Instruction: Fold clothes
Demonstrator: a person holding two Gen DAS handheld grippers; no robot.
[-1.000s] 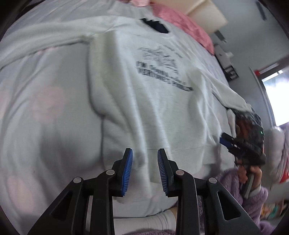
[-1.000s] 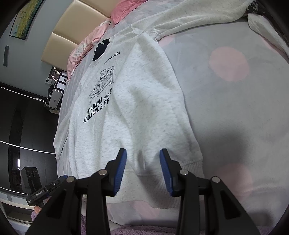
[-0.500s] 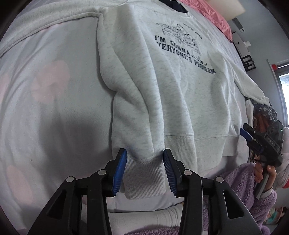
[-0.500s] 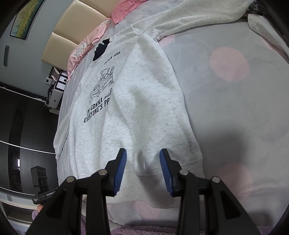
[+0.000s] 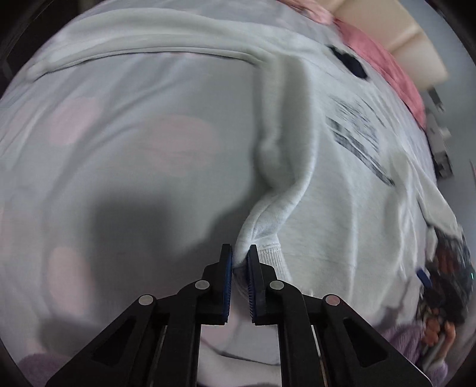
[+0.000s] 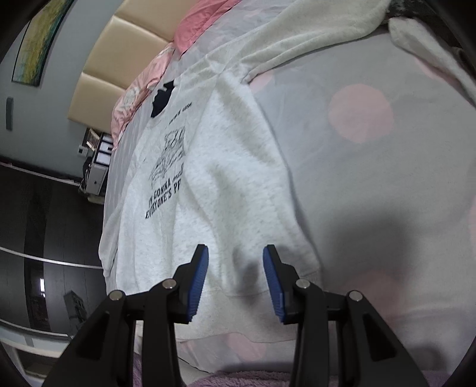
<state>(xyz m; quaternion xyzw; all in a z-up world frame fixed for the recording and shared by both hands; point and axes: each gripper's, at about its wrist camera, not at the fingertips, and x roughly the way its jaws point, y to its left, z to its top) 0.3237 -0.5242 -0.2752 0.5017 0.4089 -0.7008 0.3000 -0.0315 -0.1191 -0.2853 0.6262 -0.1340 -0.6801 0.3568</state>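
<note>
— Where's the sweatshirt point(image 6: 226, 190) lying, from where you stand?

— Flat on the bed point(image 6: 372, 184), chest up, on the pale sheet with the pink spots. The neck points to the far end, where the pink pillow point(image 6: 190, 26) and the padded headboard point(image 6: 119, 59) are; the hem is at the near edge. The dark lettering on the chest reads clearly in the right wrist view and only as a smear in the left one, which is blurred.

— And the left tongs point(image 5: 239, 262)?

— They have just been closing, and now the blue pads pinch the near left corner of the sweatshirt's hem. The cloth is bunched between them and rises in a ridge from the grip up along the left side of the garment. One sleeve point(image 5: 142, 41) stretches out to the left across the far part of the sheet.

— The right tongs point(image 6: 235, 268)?

— Partly open, with nothing between the pads. They hang over the near right part of the sweatshirt, just above the ribbed hem band, and their shadow falls on the fabric below. I cannot tell whether the tips touch the cloth.

— Anything else close by?

— A cream fleece piece point(image 6: 312, 38) lies across the far right of the bed, and purple fuzzy fabric point(image 6: 238, 378) shows at the very near edge.
</note>
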